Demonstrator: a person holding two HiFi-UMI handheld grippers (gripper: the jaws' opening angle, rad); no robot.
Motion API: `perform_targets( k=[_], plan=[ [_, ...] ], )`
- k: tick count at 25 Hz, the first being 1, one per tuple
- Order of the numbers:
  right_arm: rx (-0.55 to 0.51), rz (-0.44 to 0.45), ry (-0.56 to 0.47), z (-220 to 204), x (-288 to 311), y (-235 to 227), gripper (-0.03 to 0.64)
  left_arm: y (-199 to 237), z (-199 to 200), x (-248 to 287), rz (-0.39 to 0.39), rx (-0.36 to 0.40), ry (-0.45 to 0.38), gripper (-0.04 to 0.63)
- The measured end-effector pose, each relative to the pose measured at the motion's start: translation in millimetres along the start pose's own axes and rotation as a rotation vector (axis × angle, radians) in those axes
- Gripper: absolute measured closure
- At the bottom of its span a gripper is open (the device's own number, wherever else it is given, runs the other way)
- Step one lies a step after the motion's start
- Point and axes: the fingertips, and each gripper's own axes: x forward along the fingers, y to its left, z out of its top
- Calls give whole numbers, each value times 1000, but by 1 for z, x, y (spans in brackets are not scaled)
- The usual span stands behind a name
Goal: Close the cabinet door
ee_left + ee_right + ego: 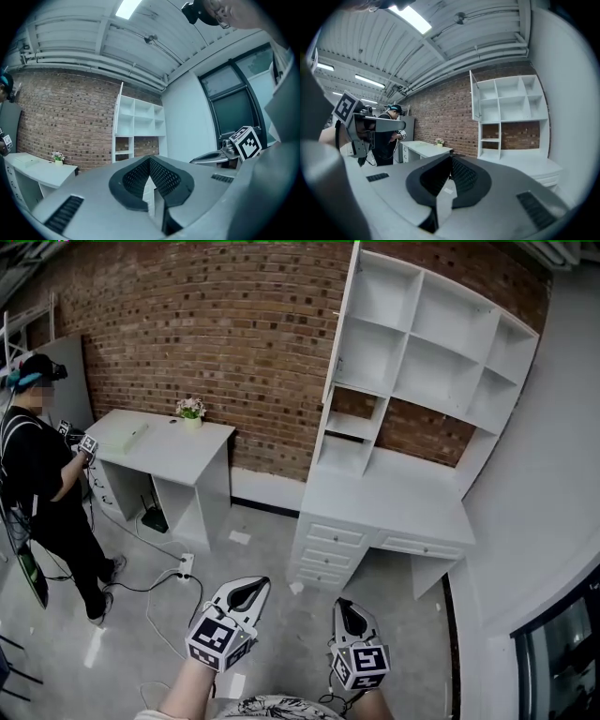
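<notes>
Before you:
- Brick wall (234, 334): red-brown, with pale mortar lines.
- Cabinet (422, 343): white throughout, and its door (339, 324) is white too.
- Desk (412, 502): white.
- Side table (169, 442): white.
- Flower pot (191, 420): pale, with pinkish blooms and green leaves.
- Floor (262, 549): mottled grey.
- Your left gripper (246, 592) and right gripper (349, 615): light grey shells, black ribbed jaw linings, and cubes patterned in black-and-white squares.
- Person (37, 465) to your left: black clothes.

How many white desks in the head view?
2. The left desk stands against the brick wall, a potted plant on it. The right desk sits under the shelf unit. More may lie outside the frame.
</notes>
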Motion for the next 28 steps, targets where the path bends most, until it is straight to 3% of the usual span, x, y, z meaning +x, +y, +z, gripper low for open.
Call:
perform_targets(
  k=[7, 12, 20, 28],
  plan=[
    [-36, 74, 41, -9, 32, -39, 612, -6, -2, 65, 11, 76, 23, 583],
    [-26, 77, 25, -5, 65, -60, 612, 10, -10, 101, 9, 48, 32, 583],
    [-33, 25, 4, 7, 158, -99, 612, 75, -13, 179, -24, 37, 0, 583],
    [-53, -43, -41, 61, 280, -146, 612, 167, 11, 287, -93, 51, -41, 583]
  ],
)
